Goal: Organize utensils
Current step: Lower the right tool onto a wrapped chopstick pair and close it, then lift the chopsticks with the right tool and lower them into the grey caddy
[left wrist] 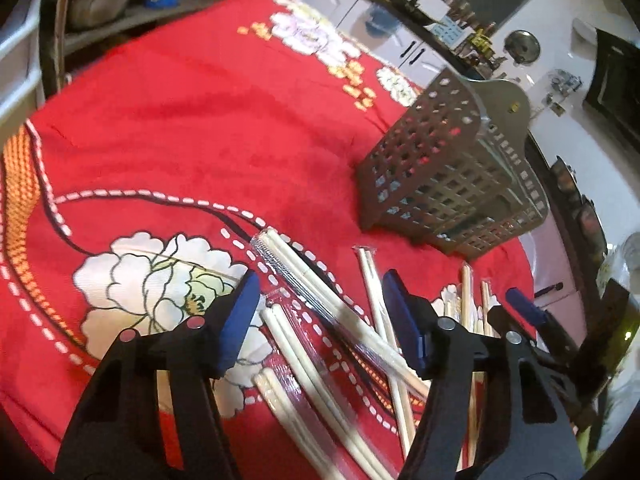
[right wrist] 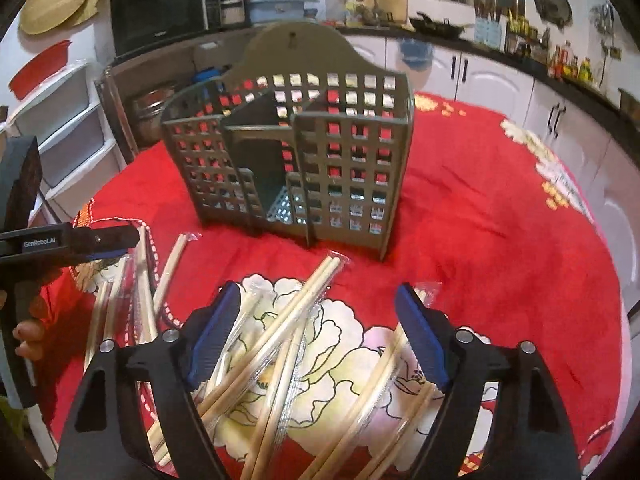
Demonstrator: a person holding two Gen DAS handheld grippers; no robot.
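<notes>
Both grippers, left gripper (left wrist: 320, 320) and right gripper (right wrist: 320, 344), are held wide open over wrapped chopsticks (right wrist: 280, 344) in front of the utensil basket (right wrist: 288, 160), nothing gripped.

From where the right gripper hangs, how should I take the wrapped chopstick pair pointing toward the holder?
Grip the chopstick pair mid-shaft, from above, fingers across its width. It lies flat and slanted atop other pairs, so turn the right gripper to match.

White cabinets (right wrist: 492, 76), dark counter (right wrist: 440, 36), microwave (right wrist: 164, 12).
</notes>
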